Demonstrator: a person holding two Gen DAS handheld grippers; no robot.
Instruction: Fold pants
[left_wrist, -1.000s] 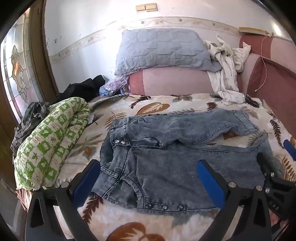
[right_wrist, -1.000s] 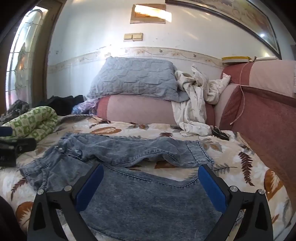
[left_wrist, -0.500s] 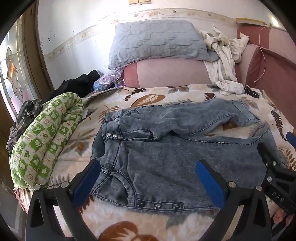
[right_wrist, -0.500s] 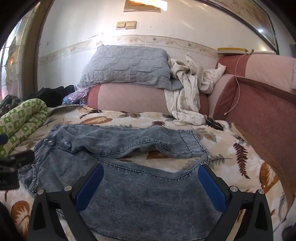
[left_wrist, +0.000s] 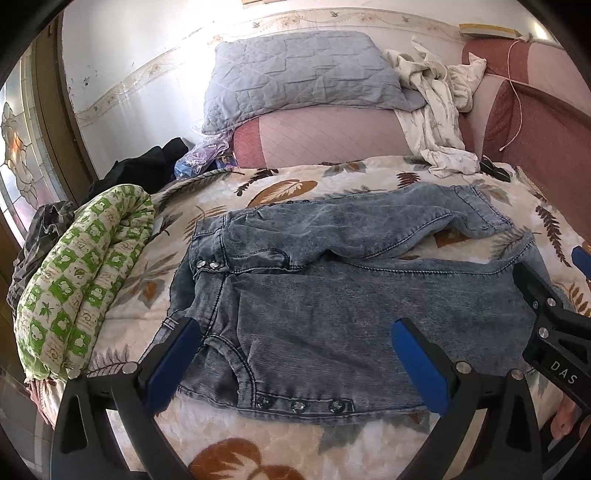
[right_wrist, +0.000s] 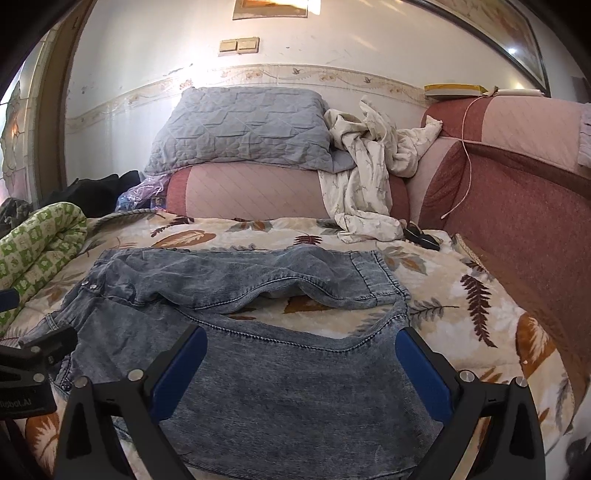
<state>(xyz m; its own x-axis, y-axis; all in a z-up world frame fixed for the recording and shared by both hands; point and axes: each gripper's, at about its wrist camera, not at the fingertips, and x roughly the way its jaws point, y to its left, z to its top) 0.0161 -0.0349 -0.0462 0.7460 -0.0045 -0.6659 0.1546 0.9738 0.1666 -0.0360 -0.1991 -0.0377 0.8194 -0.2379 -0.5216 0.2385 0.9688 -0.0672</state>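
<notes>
Grey-blue denim pants (left_wrist: 332, 295) lie spread on a leaf-print bedspread (left_wrist: 295, 184), waist to the left and the two legs running right. The far leg (right_wrist: 258, 277) is rumpled, with a gap of bedspread between the legs. My left gripper (left_wrist: 295, 350) hovers open above the waistband and hip, nothing between its blue pads. Over the near leg (right_wrist: 295, 387) my right gripper (right_wrist: 301, 360) stands open and empty. The right gripper's black body (left_wrist: 554, 332) shows at the left wrist view's right edge, and the left gripper's body (right_wrist: 33, 369) appears at the left of the right wrist view.
A rolled green-and-white quilt (left_wrist: 81, 288) lies along the bed's left side. A grey pillow (left_wrist: 303, 74) and crumpled white clothing (left_wrist: 436, 110) rest on the pink headboard cushion (right_wrist: 251, 192). A red padded side (right_wrist: 517, 229) borders the right. Dark clothes (left_wrist: 140, 170) sit at the back left.
Both grippers have come lower and closer to the pants, so the denim fills more of each view. The pants have not moved, and both grippers stay open.
</notes>
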